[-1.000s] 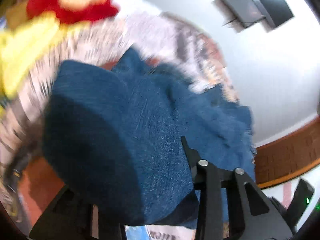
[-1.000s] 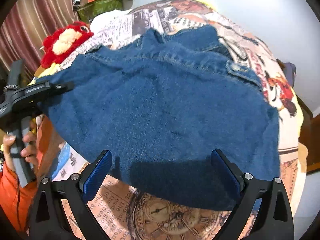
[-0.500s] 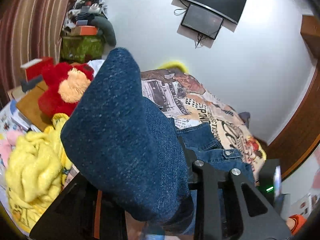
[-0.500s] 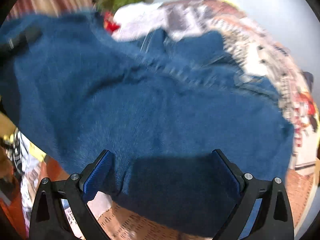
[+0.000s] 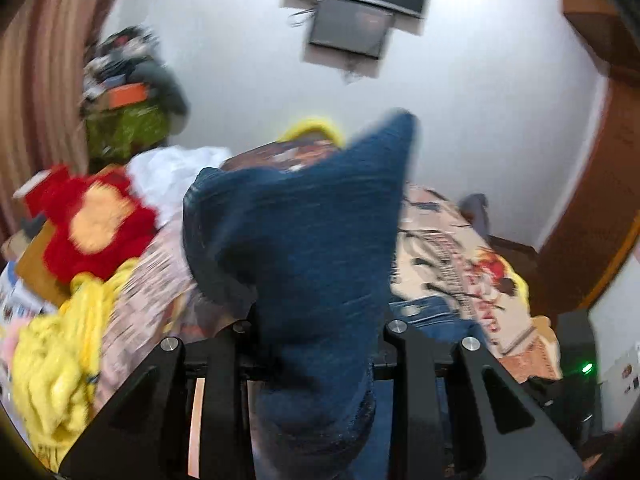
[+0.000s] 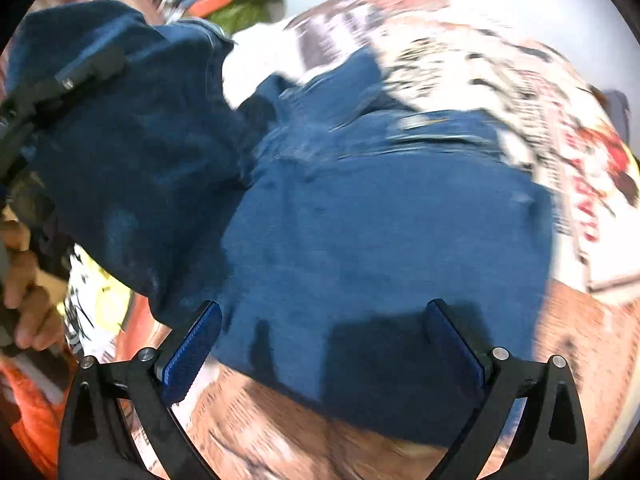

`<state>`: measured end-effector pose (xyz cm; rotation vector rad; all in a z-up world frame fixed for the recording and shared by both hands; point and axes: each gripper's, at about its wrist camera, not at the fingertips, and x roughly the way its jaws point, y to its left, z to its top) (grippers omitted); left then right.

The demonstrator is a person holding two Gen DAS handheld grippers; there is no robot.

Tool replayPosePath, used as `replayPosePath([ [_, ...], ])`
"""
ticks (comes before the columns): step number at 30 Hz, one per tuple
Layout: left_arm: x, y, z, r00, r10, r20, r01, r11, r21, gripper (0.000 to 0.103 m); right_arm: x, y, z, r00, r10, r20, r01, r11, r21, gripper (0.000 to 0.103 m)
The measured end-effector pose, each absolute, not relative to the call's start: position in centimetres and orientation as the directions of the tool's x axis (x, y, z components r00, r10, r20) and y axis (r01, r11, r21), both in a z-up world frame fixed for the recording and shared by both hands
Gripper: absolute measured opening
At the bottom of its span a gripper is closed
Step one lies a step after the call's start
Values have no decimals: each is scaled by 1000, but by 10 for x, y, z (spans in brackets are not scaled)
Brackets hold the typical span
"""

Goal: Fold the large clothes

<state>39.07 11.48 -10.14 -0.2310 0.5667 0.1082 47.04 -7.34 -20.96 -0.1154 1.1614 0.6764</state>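
A large dark-blue denim garment (image 6: 380, 232) lies spread on the printed bedspread (image 6: 580, 208). My left gripper (image 5: 316, 340) is shut on one edge of it. The lifted denim (image 5: 304, 240) stands up between the black fingers (image 5: 404, 344) and hides the pads. In the right wrist view that raised part (image 6: 132, 160) hangs at the upper left, draped over the left gripper (image 6: 80, 72), with a hand (image 6: 24, 280) below it. My right gripper (image 6: 324, 344) is open wide just over the garment's near hem. Its blue pads (image 6: 192, 344) touch nothing.
A red plush toy (image 5: 92, 224) and a heap of yellow cloth (image 5: 60, 360) lie to the left on the bed. Behind them is a pile of bags (image 5: 128, 120) by a curtain. A dark screen (image 5: 352, 28) hangs on the white wall. A wooden door (image 5: 600, 200) stands to the right.
The left gripper has risen and rolled level, carrying its denim edge up off the bed. In the right wrist view that side now stands bunched at the upper left. The right gripper stays open.
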Motion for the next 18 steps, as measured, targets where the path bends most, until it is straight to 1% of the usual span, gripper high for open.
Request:
replayPosePath([
  [2, 398, 82, -96, 855, -17, -518, -73, 986, -153, 28, 472, -111, -190, 284, 445, -849, -511, 820, 259, 101],
  [4, 401, 51, -93, 860, -72, -505, 14, 993, -118, 25, 474, -143, -173, 352, 430, -832, -477, 847, 236, 101],
  [6, 405, 12, -96, 847, -113, -520, 100, 994, -53, 24, 471, -173, -158, 417, 384, -824, -438, 879, 188, 101],
  [8, 410, -19, -111, 803, -173, -570, 187, 982, -34, 24, 466, -203, -147, 464, 346, -816, -403, 902, 153, 101],
  [11, 408, -47, -139, 732, -209, -649, 260, 965, -17, 23, 455, -238, -143, 484, 325, -813, -355, 922, 157, 101],
  [16, 394, -63, -178, 626, -237, -743, 320, 947, -32, 23, 433, -275, -152, 485, 300, -821, -291, 941, 172, 101],
  [18, 389, -66, -189, 595, -246, -765, 331, 942, -45, 23, 426, -280, -159, 476, 304, -825, -272, 943, 191, 101],
])
